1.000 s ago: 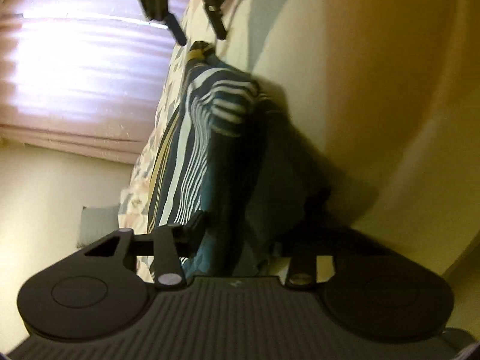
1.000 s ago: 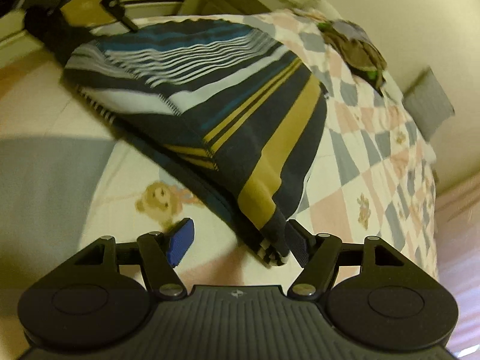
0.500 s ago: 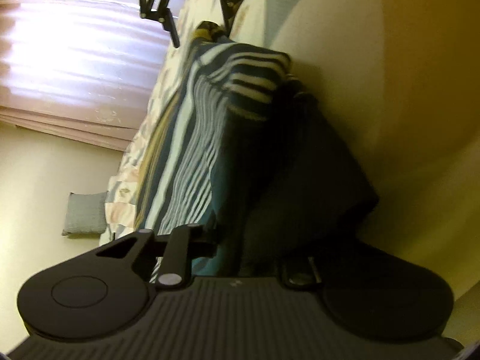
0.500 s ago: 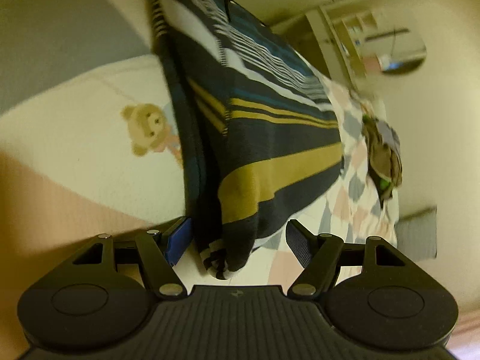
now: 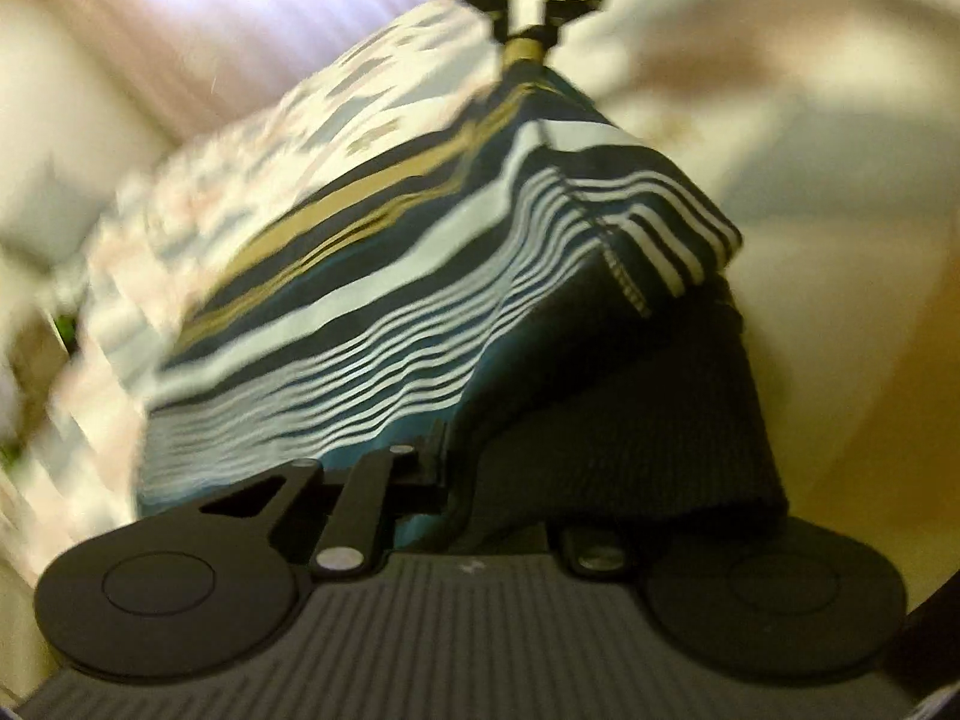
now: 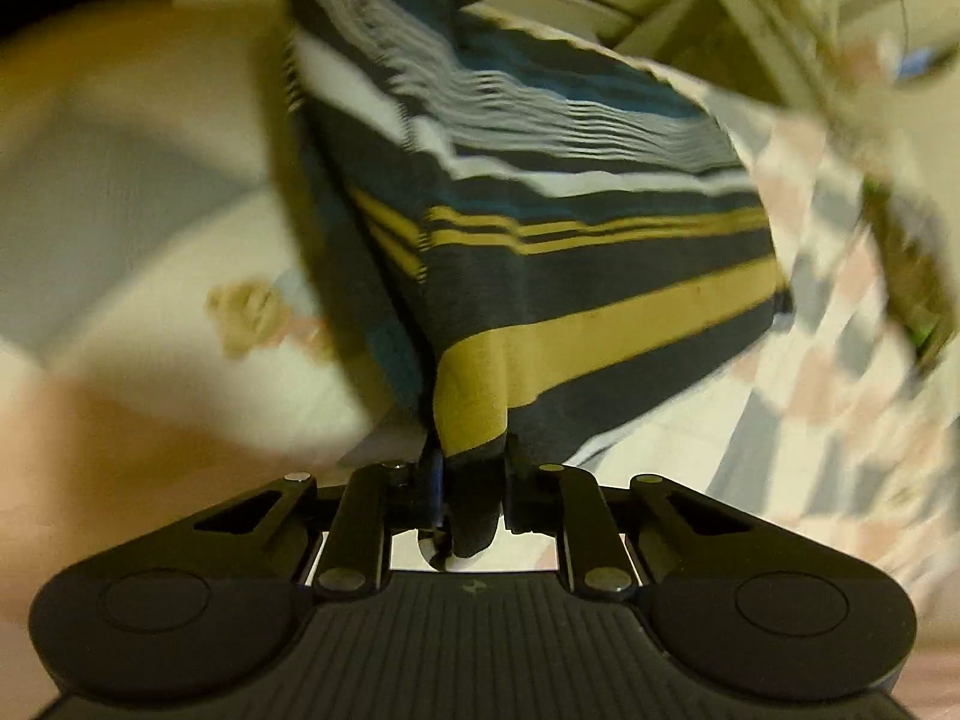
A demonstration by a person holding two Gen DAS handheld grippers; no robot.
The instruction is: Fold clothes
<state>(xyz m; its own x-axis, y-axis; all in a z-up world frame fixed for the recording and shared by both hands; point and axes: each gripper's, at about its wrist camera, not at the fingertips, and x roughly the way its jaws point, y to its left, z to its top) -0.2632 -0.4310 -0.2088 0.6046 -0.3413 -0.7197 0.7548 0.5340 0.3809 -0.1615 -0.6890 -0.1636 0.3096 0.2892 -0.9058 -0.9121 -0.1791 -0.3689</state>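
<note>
Your right gripper [image 6: 471,498] is clamped on the soft navy, mustard and white striped knit garment [image 6: 540,240], stretched above the checked quilt [image 6: 840,360]. Your left gripper [image 5: 456,480] seems pinched on its other edge, though cloth hides one finger. It's light and limp; grip hems.

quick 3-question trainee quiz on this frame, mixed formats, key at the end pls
1. True or false: the right tool is shut on the striped shirt.
2. Multiple choice: what lies under the shirt? A) bare wooden table B) checked bedspread C) tiled floor
3. Fill in: in the left wrist view, the right tool grips the shirt's far end at the ___ of the picture.

Key
1. True. Its fingers are closed on a bunched corner with a yellow stripe.
2. B.
3. Top. The left tool has cloth draped over it, hiding one finger, so its grip cannot be confirmed.
</note>
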